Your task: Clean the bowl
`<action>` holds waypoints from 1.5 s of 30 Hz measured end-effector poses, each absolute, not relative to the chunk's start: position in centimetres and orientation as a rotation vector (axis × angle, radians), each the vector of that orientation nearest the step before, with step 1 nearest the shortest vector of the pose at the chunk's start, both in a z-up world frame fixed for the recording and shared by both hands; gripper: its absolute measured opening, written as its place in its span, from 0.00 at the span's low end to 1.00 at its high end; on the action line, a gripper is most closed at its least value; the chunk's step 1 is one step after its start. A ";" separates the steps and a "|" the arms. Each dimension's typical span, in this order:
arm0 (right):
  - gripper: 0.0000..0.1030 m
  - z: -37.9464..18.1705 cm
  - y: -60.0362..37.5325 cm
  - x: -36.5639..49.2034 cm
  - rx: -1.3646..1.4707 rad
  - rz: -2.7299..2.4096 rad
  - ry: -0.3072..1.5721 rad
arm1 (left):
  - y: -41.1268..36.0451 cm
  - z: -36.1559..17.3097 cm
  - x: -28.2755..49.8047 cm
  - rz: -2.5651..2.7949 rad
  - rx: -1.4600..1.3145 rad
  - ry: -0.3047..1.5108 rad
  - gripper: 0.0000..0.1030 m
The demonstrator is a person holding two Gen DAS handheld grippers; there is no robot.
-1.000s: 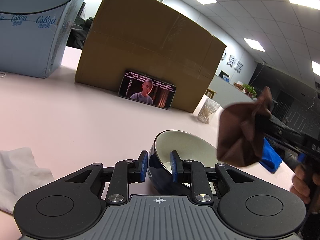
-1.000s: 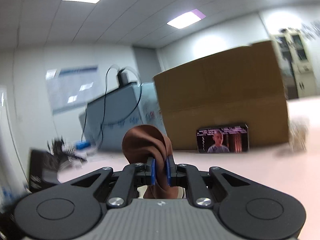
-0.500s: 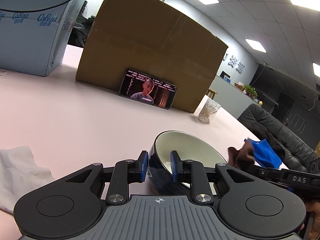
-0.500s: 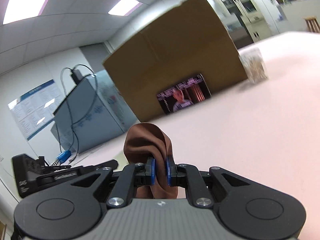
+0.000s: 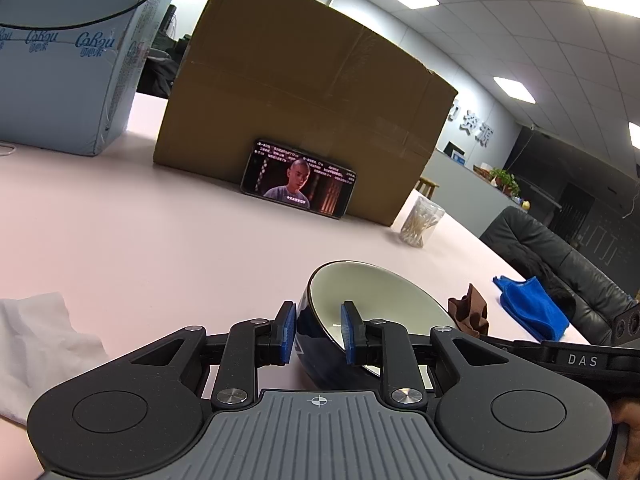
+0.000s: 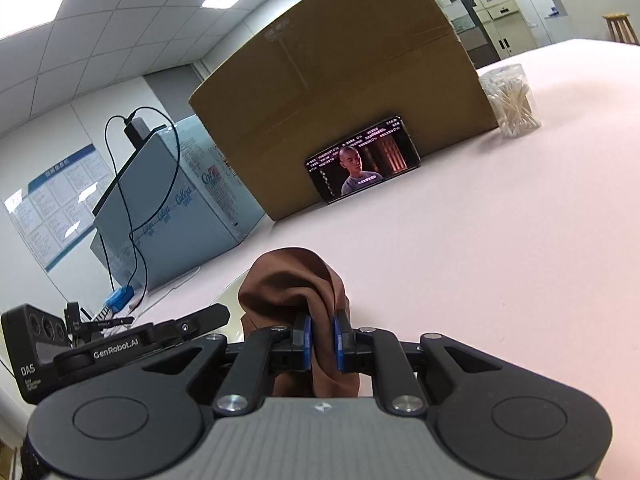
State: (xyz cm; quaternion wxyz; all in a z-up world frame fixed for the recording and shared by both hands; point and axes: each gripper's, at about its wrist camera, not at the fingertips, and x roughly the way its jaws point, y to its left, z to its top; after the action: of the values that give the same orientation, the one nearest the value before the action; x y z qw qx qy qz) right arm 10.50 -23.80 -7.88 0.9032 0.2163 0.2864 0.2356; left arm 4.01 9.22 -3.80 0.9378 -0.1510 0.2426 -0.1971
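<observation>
Left gripper clamped on the near wall of the bowl, one pad outside on the dark blue glaze, one inside on the pale lining, bowl tipped up on the pink table with its mouth facing away. Right gripper pinched tight on a bunched brown cloth, low beside the bowl on its right. Looks like the approach to wiping: cloth in hand, not yet inside. Next move likely calls for lifting the wad over the right rim and down onto the lining, clear of the left pad inside. Tight there, with the two tools nearly touching. Table edge close on the right, blue cloth lying by it, so little slack that way. White tissue at left. Plenty of bare table ahead before the phone, box and swab jar.
</observation>
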 end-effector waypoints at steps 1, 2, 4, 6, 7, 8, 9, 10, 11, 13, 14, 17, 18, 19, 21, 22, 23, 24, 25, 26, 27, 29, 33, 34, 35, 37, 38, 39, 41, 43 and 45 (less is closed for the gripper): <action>0.14 -8.0 -23.7 10.7 0.442 0.485 0.593 | 9.2 -3.8 4.0 -0.402 -0.306 0.495 0.22; 0.14 -8.1 -23.5 10.9 0.433 0.479 0.597 | 9.2 -3.8 4.0 -0.402 -0.305 0.495 0.22; 0.14 -8.0 -23.3 11.5 0.415 0.469 0.605 | 9.2 -3.8 4.0 -0.402 -0.304 0.494 0.22; 0.14 -7.9 -23.0 12.0 0.395 0.462 0.608 | 9.2 -3.8 4.0 -0.402 -0.304 0.493 0.22; 0.14 -7.8 -22.7 12.2 0.386 0.458 0.608 | 9.2 -3.8 4.0 -0.402 -0.304 0.493 0.22; 0.14 -7.8 -22.5 12.4 0.377 0.454 0.608 | 9.2 -3.8 4.0 -0.403 -0.304 0.493 0.22; 0.14 -7.7 -22.3 12.6 0.369 0.450 0.609 | 9.2 -3.8 4.0 -0.403 -0.304 0.493 0.22; 0.14 -7.6 -22.2 12.7 0.359 0.446 0.611 | 9.2 -3.8 3.9 -0.403 -0.304 0.492 0.22; 0.14 -7.5 -22.2 12.6 0.352 0.444 0.612 | 9.2 -3.8 4.0 -0.403 -0.304 0.493 0.22; 0.14 -7.3 -22.0 12.3 0.336 0.447 0.617 | 9.3 -3.7 4.0 -0.403 -0.303 0.493 0.22; 0.14 -7.2 -22.0 12.2 0.329 0.451 0.621 | 9.3 -3.7 4.0 -0.403 -0.303 0.493 0.22; 0.14 -6.8 -22.2 11.5 0.324 0.462 0.625 | 9.1 -3.7 4.0 -0.403 -0.301 0.492 0.22; 0.14 -6.7 -22.2 11.4 0.322 0.465 0.624 | 9.1 -3.7 3.9 -0.402 -0.299 0.492 0.22; 0.14 -6.7 -22.1 11.4 0.316 0.466 0.622 | 9.1 -3.7 3.9 -0.402 -0.299 0.491 0.22; 0.14 -6.6 -21.7 11.7 0.300 0.465 0.614 | 9.0 -3.6 3.9 -0.401 -0.297 0.491 0.22; 0.14 -6.5 -21.6 11.8 0.295 0.465 0.612 | 9.0 -3.7 3.9 -0.400 -0.296 0.491 0.22; 0.14 -6.4 -21.5 12.1 0.287 0.463 0.612 | 9.0 -3.7 3.9 -0.400 -0.295 0.490 0.22; 0.14 -6.3 -21.4 12.4 0.277 0.461 0.612 | 9.0 -3.7 3.8 -0.399 -0.294 0.490 0.22; 0.14 -6.2 -21.3 12.6 0.268 0.460 0.612 | 9.0 -3.7 3.9 -0.399 -0.294 0.490 0.22; 0.14 -6.1 -21.2 12.9 0.257 0.460 0.612 | 8.9 -3.7 3.9 -0.399 -0.294 0.490 0.22; 0.14 -6.1 -21.1 13.3 0.249 0.460 0.613 | 8.9 -3.7 3.9 -0.399 -0.294 0.490 0.22; 0.14 -6.0 -21.0 13.8 0.242 0.460 0.615 | 9.0 -3.7 3.9 -0.400 -0.295 0.490 0.22; 0.14 -6.1 -20.5 14.5 0.223 0.457 0.615 | 9.0 -3.7 3.8 -0.401 -0.296 0.490 0.22; 0.14 -6.1 -20.5 14.5 0.224 0.456 0.615 | 9.0 -3.7 3.8 -0.401 -0.296 0.490 0.22; 0.14 -6.1 -20.6 14.4 0.225 0.457 0.616 | 9.0 -3.7 3.8 -0.402 -0.297 0.490 0.22; 0.14 -6.1 -20.7 14.2 0.233 0.458 0.617 | 9.1 -3.8 3.9 -0.402 -0.298 0.491 0.22; 0.14 -6.2 -20.8 14.0 0.235 0.457 0.618 | 9.1 -3.8 3.9 -0.403 -0.299 0.492 0.22; 0.14 -6.2 -20.8 13.8 0.237 0.457 0.618 | 9.1 -3.8 3.9 -0.403 -0.298 0.492 0.23; 0.13 -6.3 -21.0 13.3 0.240 0.454 0.616 | 9.1 -3.8 3.9 -0.410 -0.297 0.500 0.25; 0.13 -6.3 -21.0 12.7 0.243 0.449 0.612 | 9.0 -3.9 4.2 -0.419 -0.297 0.512 0.26; 0.13 -6.3 -21.1 12.0 0.248 0.451 0.610 | 9.0 -4.1 4.5 -0.424 -0.304 0.529 0.26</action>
State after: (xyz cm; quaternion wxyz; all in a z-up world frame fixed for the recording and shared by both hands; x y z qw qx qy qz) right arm 12.03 -21.11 -6.33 0.9214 0.1210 0.2967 0.2197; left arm 4.49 8.98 -4.05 0.9318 -0.1486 0.2584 -0.2072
